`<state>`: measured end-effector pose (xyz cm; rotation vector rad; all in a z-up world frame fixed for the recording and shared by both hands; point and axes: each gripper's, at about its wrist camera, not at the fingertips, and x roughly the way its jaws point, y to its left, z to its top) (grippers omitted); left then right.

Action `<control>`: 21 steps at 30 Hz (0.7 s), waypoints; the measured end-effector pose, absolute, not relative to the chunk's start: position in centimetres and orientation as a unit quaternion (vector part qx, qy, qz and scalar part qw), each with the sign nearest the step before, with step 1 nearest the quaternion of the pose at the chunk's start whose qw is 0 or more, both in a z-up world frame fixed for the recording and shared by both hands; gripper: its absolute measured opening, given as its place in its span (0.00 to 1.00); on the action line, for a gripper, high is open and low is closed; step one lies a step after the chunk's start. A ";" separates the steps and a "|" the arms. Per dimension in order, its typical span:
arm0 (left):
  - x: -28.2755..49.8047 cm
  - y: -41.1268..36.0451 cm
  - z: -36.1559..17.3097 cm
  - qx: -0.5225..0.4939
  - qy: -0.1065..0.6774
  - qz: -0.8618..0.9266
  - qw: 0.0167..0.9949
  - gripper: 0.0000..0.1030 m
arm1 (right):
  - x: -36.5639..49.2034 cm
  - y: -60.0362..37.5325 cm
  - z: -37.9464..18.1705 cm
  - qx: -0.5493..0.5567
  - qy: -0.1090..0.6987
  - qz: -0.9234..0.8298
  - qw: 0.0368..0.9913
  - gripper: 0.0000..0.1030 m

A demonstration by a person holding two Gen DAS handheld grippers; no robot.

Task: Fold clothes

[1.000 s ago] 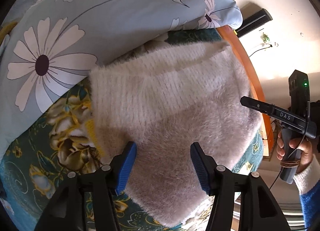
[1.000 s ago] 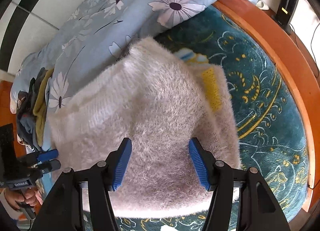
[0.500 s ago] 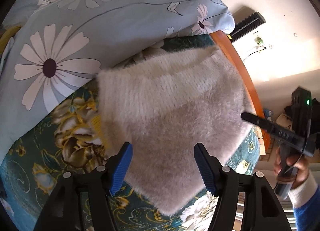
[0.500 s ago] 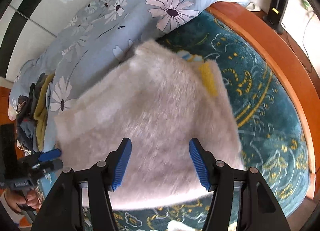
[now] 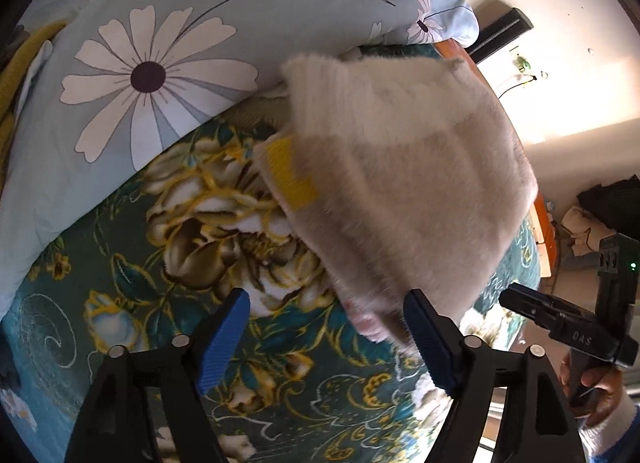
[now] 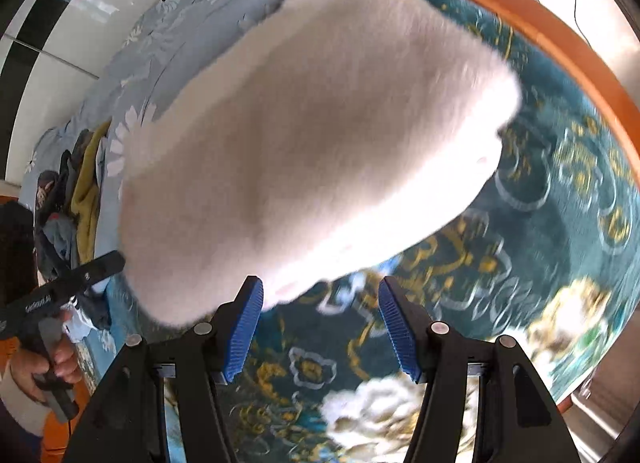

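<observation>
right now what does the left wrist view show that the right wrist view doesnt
Only the left wrist view shows the yellow patch at the fuzzy sweater's edge, the left gripper with jaws just opened wider and empty, and a big gold flower on the teal blanket.

Only the right wrist view shows the pile of clothes, the window and the open right gripper.

Both show the sweater, blanket, daisy quilt and wooden bed frame.

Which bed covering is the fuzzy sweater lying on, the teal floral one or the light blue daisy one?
The teal floral blanket. The cream sweater lies on it; the light blue daisy duvet is bunched behind the sweater's far edge.
</observation>
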<state>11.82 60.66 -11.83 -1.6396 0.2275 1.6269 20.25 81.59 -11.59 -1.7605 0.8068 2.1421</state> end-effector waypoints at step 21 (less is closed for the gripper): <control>15.1 57.4 -13.7 -0.575 0.155 0.641 0.485 0.99 | 21.5 74.3 -12.6 -0.634 0.209 0.710 0.224 0.79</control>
